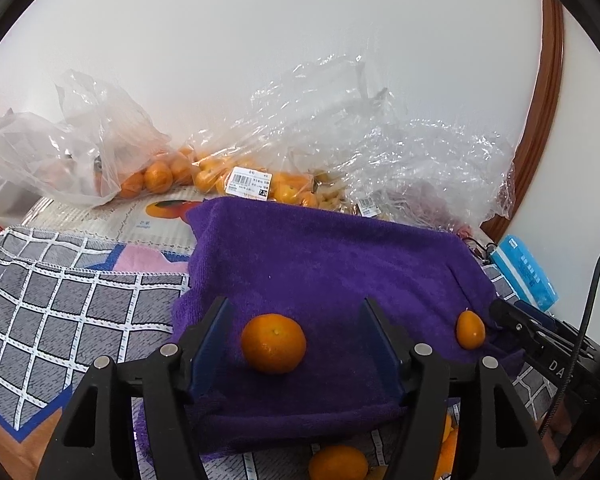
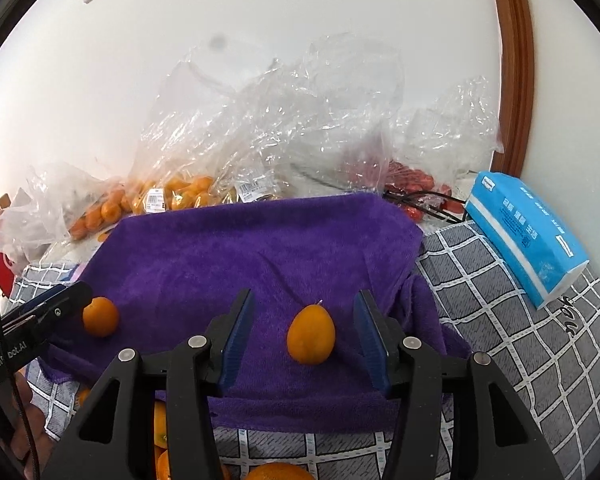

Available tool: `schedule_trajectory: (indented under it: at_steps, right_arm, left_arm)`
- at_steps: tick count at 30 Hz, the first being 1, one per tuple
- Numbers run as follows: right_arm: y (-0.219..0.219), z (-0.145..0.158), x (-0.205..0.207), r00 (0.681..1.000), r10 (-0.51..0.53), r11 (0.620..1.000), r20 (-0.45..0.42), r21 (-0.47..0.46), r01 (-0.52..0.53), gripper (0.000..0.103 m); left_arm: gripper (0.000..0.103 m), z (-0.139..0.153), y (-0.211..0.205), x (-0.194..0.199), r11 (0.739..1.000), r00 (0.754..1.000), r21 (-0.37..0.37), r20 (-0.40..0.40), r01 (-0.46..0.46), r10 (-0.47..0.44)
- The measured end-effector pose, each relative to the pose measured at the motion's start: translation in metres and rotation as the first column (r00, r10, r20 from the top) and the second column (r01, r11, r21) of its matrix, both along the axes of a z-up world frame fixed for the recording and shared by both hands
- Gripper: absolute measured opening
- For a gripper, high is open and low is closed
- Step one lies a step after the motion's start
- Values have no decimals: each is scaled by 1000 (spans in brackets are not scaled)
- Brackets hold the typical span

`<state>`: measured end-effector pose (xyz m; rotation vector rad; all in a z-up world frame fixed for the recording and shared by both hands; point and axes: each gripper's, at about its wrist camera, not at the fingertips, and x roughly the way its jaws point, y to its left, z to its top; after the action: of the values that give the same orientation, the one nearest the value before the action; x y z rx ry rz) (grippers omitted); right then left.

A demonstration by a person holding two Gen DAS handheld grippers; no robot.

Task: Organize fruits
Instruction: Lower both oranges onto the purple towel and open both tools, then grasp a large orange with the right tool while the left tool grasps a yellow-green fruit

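A round tangerine [image 1: 273,343] lies on a purple towel [image 1: 320,264], between the wide-open fingers of my left gripper [image 1: 296,312], not touched by them. An oval, pointed orange fruit [image 2: 311,334] lies on the same towel [image 2: 260,252] between the open fingers of my right gripper [image 2: 303,307], also untouched. Each fruit shows in the other view too: the oval fruit [image 1: 470,329] at the right, the tangerine [image 2: 100,316] at the left. The right gripper's tip [image 1: 512,318] and the left gripper's tip [image 2: 66,300] each show beside them.
Clear plastic bags of tangerines [image 1: 168,176] and small red fruit [image 2: 416,184] lie along the wall behind the towel. A blue tissue pack [image 2: 528,232] lies at the right on the checked cloth [image 2: 500,320]. More orange fruit [image 1: 338,462] lies below the towel's near edge.
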<state>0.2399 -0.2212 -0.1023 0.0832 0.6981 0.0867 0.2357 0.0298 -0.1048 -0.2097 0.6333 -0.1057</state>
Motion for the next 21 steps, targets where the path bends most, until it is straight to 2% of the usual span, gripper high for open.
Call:
schedule_trajectory:
  at_steps: [8,14,21]
  right_arm:
    - [-4,3,-21,999,2,1000,-45,-18,-3,55]
    - [-9,-5,-44,997,6,999,-72,-31,-8,58]
    - [-4,-12,-64,995,18,999,-101,-30,-21,58]
  left_arm:
    - [64,10,4,-8,1000,999,-16,28,-16,16]
    - [64,29,7,-15,1000,998,-12,54,-26,27]
    - [66,29,14,-27,1000,999,1,-27,-18,18]
